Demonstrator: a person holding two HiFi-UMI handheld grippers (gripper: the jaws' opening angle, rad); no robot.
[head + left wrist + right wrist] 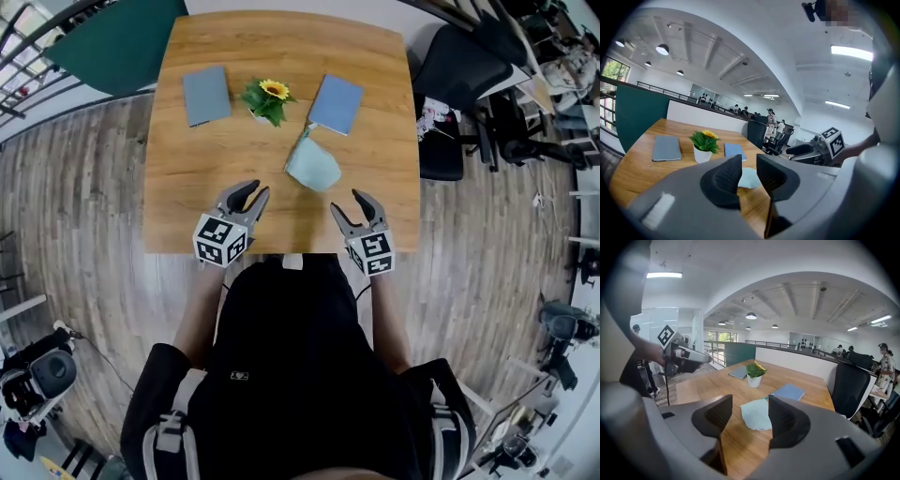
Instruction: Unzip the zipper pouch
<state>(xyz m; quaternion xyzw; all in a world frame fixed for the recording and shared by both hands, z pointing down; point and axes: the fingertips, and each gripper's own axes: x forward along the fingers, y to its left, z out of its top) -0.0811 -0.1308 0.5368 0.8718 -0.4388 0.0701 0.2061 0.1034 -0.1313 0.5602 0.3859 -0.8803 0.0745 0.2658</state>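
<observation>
Open and empty, both: left gripper (255,192) at lower centre-left of the head view, right gripper (349,204) at lower centre-right, jaws apart around nothing but air. Mid-frame, ahead of both, flat on the wooden table (187,197): the pale green zipper pouch (313,165), below the potted flower (266,98) and near the blue notebook (336,103) at upper right. An approach step, by the look of it. Best to pin one end of the pouch with one gripper, pinch the pull squarely with the other, then draw straight along the teeth. Pull's position too small to tell; probably at the narrow upper tip. Avoid lifting the pouch or nudging the flower.
</observation>
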